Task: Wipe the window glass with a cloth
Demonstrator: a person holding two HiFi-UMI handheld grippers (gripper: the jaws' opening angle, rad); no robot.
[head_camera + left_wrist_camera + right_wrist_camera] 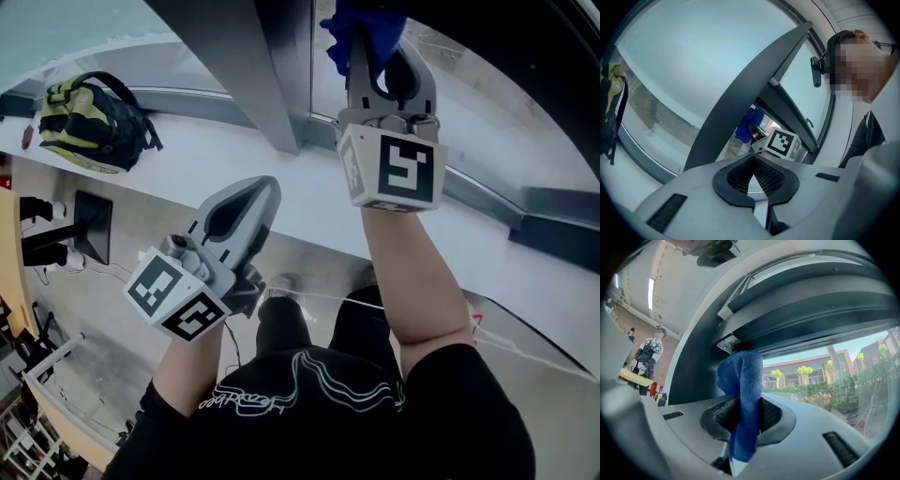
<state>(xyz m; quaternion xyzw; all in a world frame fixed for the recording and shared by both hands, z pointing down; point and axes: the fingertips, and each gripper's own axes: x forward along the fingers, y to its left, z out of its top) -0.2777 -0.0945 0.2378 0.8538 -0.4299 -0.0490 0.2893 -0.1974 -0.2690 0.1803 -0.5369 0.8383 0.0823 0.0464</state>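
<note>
right tongs (373, 47) clamped on the blue cloth (740, 376), raised to the window glass (487, 103) just beside the dark frame post (244, 66); we cannot tell whether the cloth touches the glass. left tongs (751, 159) together, empty, lower by the white sill (187, 145).

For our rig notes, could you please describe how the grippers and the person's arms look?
Both the left gripper and the right gripper are light grey moulded shells tapering to a point, with black ribbed pads inside the jaws. Each carries a white cube printed with black square markers. The person wears a black short-sleeved shirt with white wavy lines.
</note>
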